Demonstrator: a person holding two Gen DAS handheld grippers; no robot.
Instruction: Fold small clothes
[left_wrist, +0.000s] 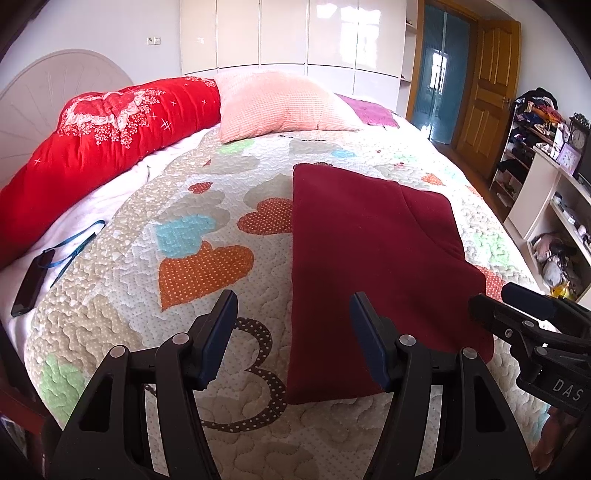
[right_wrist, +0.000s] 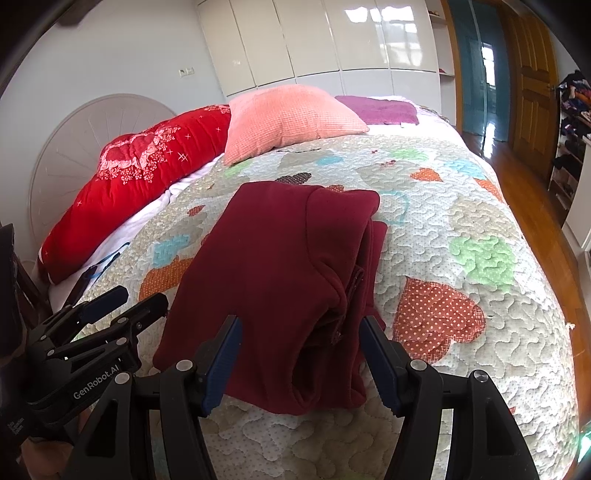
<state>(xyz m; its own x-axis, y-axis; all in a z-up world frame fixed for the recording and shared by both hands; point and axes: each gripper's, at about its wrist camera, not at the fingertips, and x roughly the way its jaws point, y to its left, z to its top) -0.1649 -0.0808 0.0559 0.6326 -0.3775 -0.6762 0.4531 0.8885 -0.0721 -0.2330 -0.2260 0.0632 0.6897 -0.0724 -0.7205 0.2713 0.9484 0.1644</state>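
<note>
Dark red fleece garment (right_wrist: 280, 280), part-folded on the quilted bed (right_wrist: 461, 221), judged soft, light, limp; grip near-edge corners; left tongs (left_wrist: 293, 339) and right tongs (right_wrist: 301, 360) both spread, empty

Bare quilt (right_wrist: 461, 229) lies open right of the folded maroon garment (right_wrist: 288, 266), while the pink pillow (right_wrist: 288, 118) and red bolster (left_wrist: 110, 125) (apparently soft) bound the far side.

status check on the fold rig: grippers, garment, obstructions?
Left gripper open, empty; right gripper open, empty. Maroon garment lies folded on the quilt, not gripped. Nothing in the way; phone well off to the left.
</note>
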